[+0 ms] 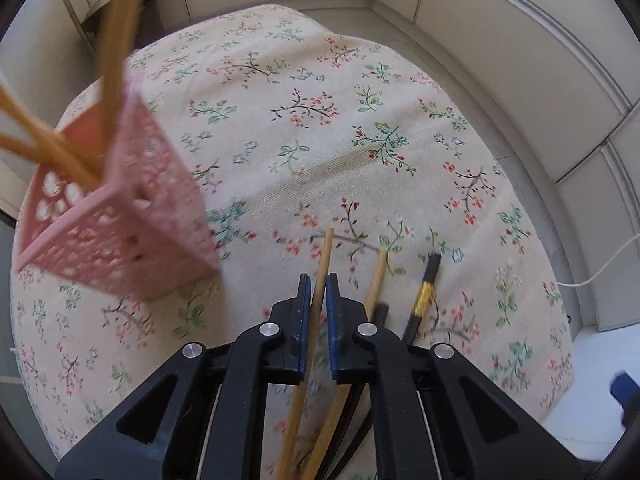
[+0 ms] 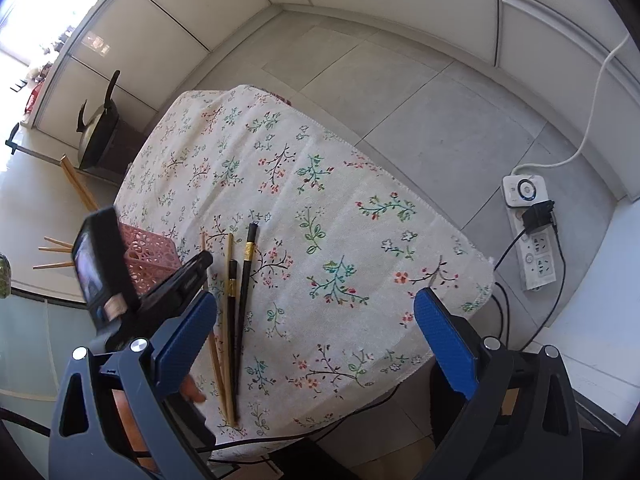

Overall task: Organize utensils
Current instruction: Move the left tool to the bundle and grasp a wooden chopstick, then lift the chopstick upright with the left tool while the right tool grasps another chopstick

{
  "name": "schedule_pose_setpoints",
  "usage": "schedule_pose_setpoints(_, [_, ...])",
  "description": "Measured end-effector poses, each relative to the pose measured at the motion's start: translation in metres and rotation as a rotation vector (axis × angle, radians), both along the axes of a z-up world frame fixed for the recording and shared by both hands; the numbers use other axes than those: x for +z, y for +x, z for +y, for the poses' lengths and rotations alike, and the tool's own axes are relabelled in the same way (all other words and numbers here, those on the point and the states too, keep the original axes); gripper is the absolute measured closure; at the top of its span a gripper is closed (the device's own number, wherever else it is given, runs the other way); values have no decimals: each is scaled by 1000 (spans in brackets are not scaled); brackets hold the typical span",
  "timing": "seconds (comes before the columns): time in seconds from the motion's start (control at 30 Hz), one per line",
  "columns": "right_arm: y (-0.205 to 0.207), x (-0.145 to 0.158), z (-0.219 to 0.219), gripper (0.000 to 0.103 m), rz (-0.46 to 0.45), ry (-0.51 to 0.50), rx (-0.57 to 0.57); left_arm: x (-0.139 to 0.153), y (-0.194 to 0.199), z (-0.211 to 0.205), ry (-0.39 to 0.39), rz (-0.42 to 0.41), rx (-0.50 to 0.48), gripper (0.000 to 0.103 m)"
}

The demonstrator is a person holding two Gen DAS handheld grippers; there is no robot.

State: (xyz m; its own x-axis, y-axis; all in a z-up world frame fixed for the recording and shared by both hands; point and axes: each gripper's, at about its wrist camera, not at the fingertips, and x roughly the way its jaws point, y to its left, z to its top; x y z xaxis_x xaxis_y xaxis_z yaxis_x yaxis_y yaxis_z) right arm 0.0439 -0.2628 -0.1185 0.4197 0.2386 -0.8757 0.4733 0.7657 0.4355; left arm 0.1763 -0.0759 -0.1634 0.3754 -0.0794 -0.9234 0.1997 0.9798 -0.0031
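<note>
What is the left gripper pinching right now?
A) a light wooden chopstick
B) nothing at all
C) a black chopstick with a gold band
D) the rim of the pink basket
A: in the left wrist view the left gripper has its blue pads closed on a light wooden chopstick, while the black chopstick with a gold band lies untouched on the floral tablecloth and the pink basket stands off to the side.

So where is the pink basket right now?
The pink basket stands at the left edge of the floral tablecloth in the left wrist view, wooden chopsticks sticking out of it, left of the left gripper.
</note>
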Motion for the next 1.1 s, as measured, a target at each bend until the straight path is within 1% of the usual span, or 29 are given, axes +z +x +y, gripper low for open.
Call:
schedule_pose_setpoints(0.07, [7,-3,6,7,0,5,15,13,-14,7,-4,-22,-12,97])
schedule_pose_setpoints(0.17, [27,-6,24,7,-5,1,57,42,-43,13,-1,-67,-47,98])
schedule_pose_setpoints(0.23, [43,-8,38,8,-4,4,105,66,-62,22,-10,-122,-64,98])
schedule_pose_setpoints(0.27, [50,-10,45,8,-2,-1,125,71,-69,25,-12,-135,-66,98])
schedule_pose_setpoints(0.37, [70,-17,65,14,5,-14,177,91,-97,43,-41,-167,-63,98])
schedule_pose_setpoints(0.43, [87,-24,81,24,16,-30,226,99,-111,52,-50,-187,-60,98])
schedule_pose_setpoints(0.5, [100,-30,96,29,24,-58,280,110,-122,67,-69,-215,-46,98])
schedule_pose_setpoints(0.53, [106,-35,103,32,30,-72,298,113,-122,71,-75,-227,-38,98])
schedule_pose_setpoints(0.63, [118,-48,115,36,58,-74,319,126,-123,87,-111,-270,-3,98])
schedule_pose_setpoints(0.7, [123,-56,121,37,75,-73,328,135,-123,98,-137,-295,19,98])
schedule_pose_setpoints(0.77, [127,-61,126,37,85,-85,332,138,-121,105,-154,-300,33,98])
schedule_pose_setpoints(0.87, [134,-68,131,43,92,-95,336,137,-121,108,-158,-295,38,98])
schedule_pose_setpoints(0.93, [139,-75,136,50,109,-101,339,138,-121,110,-162,-295,44,98])
schedule_pose_setpoints(0.97, [139,-77,136,52,112,-113,341,138,-121,111,-166,-296,50,98])
schedule_pose_setpoints(1.0, [140,-76,140,56,103,-144,342,138,-120,113,-168,-296,53,98])
schedule_pose_setpoints(1.07, [141,-75,148,69,104,-200,356,137,-119,115,-171,-292,60,98])
schedule_pose_setpoints(1.1, [140,-75,150,89,99,-217,365,137,-118,115,-172,-290,64,98])
